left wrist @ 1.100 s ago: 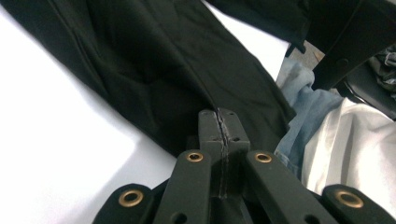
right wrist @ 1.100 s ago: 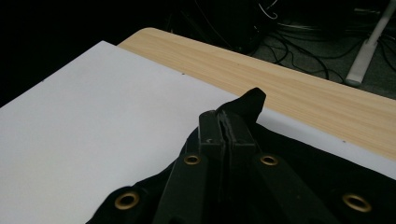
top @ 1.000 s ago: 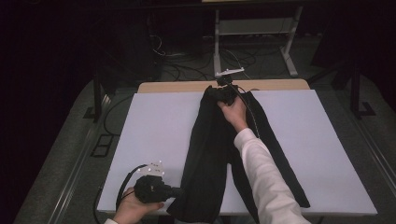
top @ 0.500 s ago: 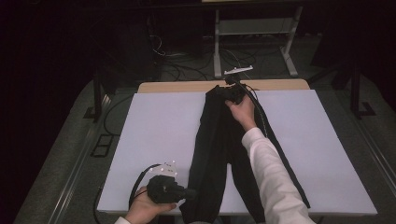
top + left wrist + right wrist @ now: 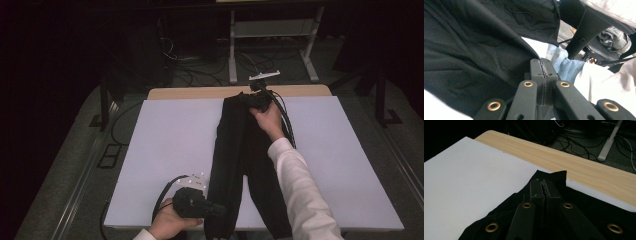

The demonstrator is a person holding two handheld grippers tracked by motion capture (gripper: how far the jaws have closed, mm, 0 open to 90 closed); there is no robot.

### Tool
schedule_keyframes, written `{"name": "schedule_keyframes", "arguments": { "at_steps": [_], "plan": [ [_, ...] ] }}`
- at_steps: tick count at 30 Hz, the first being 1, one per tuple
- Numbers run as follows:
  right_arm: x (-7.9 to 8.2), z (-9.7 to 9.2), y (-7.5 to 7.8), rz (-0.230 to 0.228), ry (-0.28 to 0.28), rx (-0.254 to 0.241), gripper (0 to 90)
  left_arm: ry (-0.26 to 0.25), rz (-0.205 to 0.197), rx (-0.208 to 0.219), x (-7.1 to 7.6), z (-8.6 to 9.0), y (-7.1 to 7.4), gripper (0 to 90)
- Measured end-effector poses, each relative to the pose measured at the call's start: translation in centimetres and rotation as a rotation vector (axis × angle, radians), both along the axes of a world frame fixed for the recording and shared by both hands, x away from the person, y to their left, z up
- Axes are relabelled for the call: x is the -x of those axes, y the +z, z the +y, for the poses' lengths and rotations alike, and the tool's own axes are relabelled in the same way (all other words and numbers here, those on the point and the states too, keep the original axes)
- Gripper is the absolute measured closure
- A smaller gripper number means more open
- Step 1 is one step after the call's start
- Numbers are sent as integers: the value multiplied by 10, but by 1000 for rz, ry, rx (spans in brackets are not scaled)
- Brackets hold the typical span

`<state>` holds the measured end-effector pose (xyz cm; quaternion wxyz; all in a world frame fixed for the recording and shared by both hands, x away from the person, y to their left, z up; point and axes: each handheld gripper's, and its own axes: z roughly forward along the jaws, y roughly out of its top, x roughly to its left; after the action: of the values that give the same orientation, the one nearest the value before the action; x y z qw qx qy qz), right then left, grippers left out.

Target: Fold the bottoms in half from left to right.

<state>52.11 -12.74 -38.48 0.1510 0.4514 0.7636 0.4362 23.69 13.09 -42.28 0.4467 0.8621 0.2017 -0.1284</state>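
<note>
Black trousers (image 5: 235, 150) lie lengthwise down the middle of a white board (image 5: 170, 135) on the table. My left gripper (image 5: 220, 209) is at the near end, its jaws together on the trousers' left edge; in the left gripper view the black cloth (image 5: 474, 50) runs into the closed tips of the left gripper (image 5: 541, 65). My right gripper (image 5: 246, 97) is at the far end. In the right gripper view the right gripper (image 5: 544, 185) is pinched on a corner of the trousers (image 5: 584, 202) near the board's far edge.
A strip of bare wooden tabletop (image 5: 200, 92) runs past the board's far edge. Behind the table are a white stand (image 5: 270, 30) and floor cables (image 5: 200, 60). The person's blue jeans (image 5: 564, 65) and a black strut (image 5: 584, 30) are beyond the near edge.
My left gripper has moved right along the near edge, carrying the trousers' near end with it. My right gripper has moved a little right at the far end. The trousers lie narrower.
</note>
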Motion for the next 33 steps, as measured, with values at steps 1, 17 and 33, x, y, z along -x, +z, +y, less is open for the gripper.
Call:
{"name": "schedule_keyframes", "arguments": {
  "at_steps": [1,17,33],
  "plan": [
    [1,-1,0,0,0,4,867,-5,3,3,0,-2,0,890],
    [1,-24,2,-1,-1,55,867,-68,-5,25,-7,-37,5,890],
    [-1,-45,4,12,-5,66,867,-119,-8,34,-13,-69,7,889]
  ]
}}
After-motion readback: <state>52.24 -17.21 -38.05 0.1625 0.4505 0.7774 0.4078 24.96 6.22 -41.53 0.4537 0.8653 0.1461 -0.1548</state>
